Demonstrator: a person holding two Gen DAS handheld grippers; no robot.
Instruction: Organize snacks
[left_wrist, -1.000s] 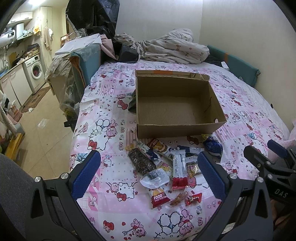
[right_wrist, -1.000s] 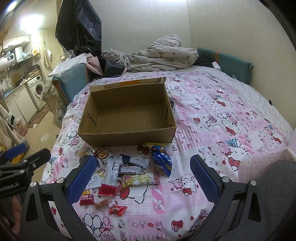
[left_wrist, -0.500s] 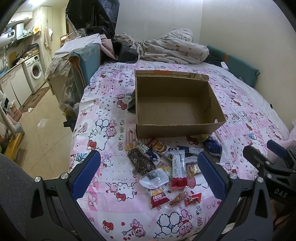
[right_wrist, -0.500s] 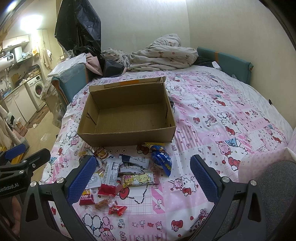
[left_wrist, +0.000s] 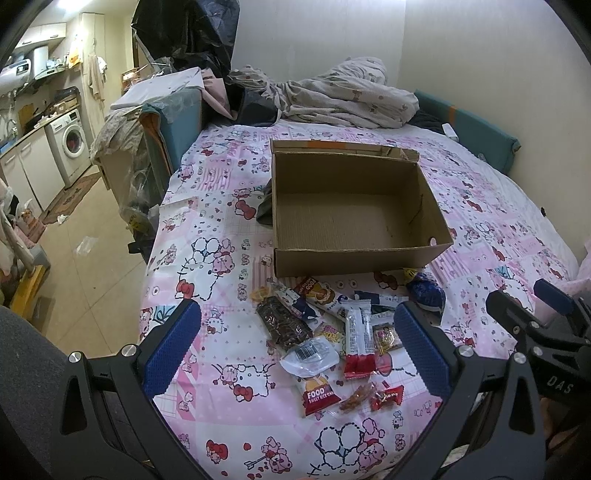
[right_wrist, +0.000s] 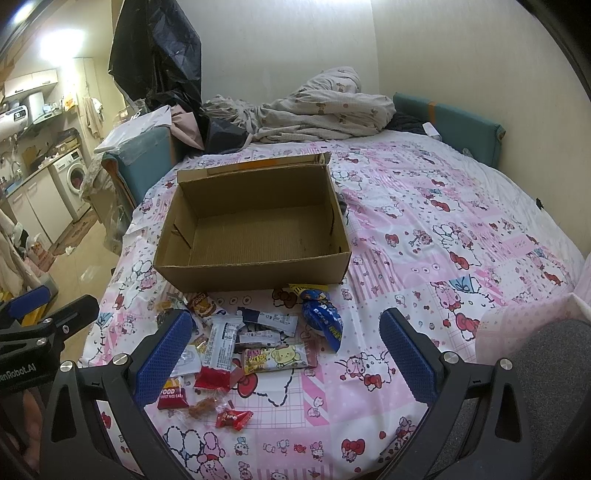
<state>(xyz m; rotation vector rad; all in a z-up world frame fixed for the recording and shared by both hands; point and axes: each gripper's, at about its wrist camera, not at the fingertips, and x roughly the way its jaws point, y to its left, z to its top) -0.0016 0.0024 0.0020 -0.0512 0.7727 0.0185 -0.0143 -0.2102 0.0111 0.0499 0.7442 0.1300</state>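
Snacks (left_wrist: 328, 332) lie before my empty cardboard box (left_wrist: 354, 214) on the bed (right_wrist: 443, 236); left gripper (left_wrist: 295, 347) and right gripper (right_wrist: 284, 354) both gape wide, holding nothing.

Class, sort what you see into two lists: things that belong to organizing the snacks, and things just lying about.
For the job: snacks, box, left gripper, right gripper.

Lying about: blanket, black bag, washing machine.

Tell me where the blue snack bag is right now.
The blue snack bag lies on the bedsheet just in front of the cardboard box's right front corner, at the right edge of the snack pile; the left wrist view shows it too.
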